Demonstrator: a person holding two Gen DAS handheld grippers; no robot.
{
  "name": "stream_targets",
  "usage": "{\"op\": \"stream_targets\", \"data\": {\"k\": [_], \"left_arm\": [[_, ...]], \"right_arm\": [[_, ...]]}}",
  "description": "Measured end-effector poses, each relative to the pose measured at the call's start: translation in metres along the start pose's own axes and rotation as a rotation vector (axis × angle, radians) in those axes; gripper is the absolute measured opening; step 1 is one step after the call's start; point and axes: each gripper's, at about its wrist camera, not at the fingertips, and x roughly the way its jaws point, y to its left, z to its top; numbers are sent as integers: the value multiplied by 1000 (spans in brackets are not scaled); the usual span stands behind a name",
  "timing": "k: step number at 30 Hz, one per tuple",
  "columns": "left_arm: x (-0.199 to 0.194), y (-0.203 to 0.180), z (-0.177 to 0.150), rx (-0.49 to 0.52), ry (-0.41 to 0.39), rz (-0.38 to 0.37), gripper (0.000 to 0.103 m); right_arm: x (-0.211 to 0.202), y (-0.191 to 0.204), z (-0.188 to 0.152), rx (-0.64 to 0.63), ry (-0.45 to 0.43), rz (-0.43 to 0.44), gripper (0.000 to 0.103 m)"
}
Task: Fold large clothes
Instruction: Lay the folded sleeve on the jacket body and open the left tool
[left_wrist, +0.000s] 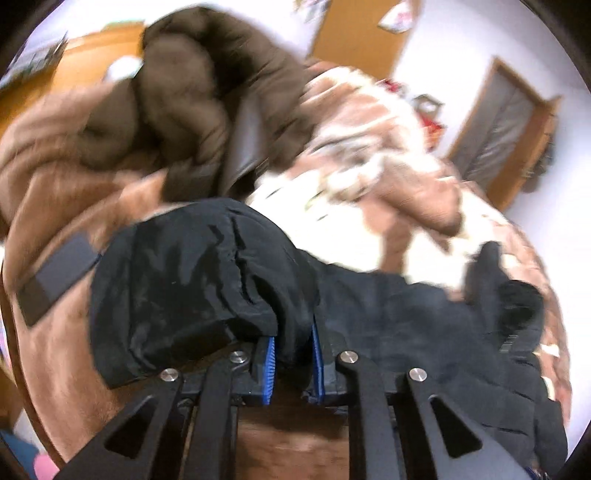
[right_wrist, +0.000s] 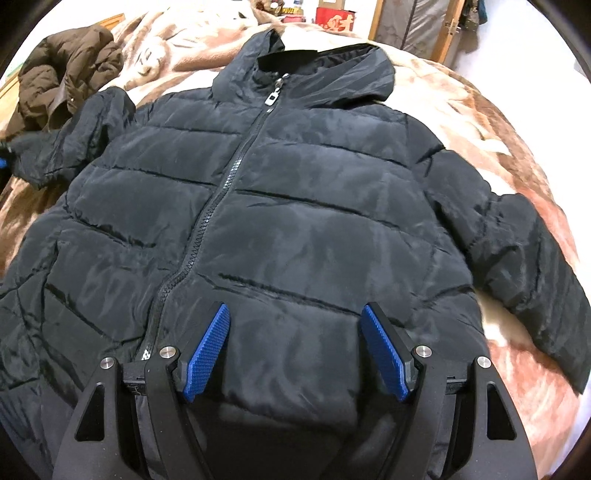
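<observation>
Jaws of the left gripper (left_wrist: 291, 354) are pinched on the black jacket (right_wrist: 258, 221) sleeve (left_wrist: 192, 280), those of the right gripper (right_wrist: 295, 347) gape empty; the slick sleeve could be lost if tugged.

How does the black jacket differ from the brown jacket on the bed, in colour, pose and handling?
The black jacket lies spread out flat, zipped up, front side up; the brown jacket sits crumpled in a heap beside it. The left gripper is shut on a sleeve of the black jacket, and the open right gripper hovers over its hem; no gripper touches the brown jacket. Both are quilted and rest on the same blanket.
</observation>
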Motion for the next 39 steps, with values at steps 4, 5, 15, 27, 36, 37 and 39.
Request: {"op": "stream_targets", "data": {"k": [4,5,15,27,36,37,39], "left_arm": [[-43,-52,15,90,-65,-98,17],[-52,-67,16,116,-72,-126,17],[-50,-219,-35,368,33,-374,17],[32,-326,-160,512,342,-473,66],[-11,-320,-146,544,272,-582,75],[-11,-313,-141,543,255,-565,75],[-1,-294,-126,542,216,-488,75]], "right_arm": [[-19,-14,-4,33,-27,0,74],[-23,-17,-6,40,-33,0,74],[-52,-64,-27,146,-80,-5,74],[-38,-108,-61,260,-27,-12,74],[-45,-116,-54,291,-73,-5,74],[-46,-114,-50,288,-83,0,74],[-44,-109,-41,274,-95,12,74]]}}
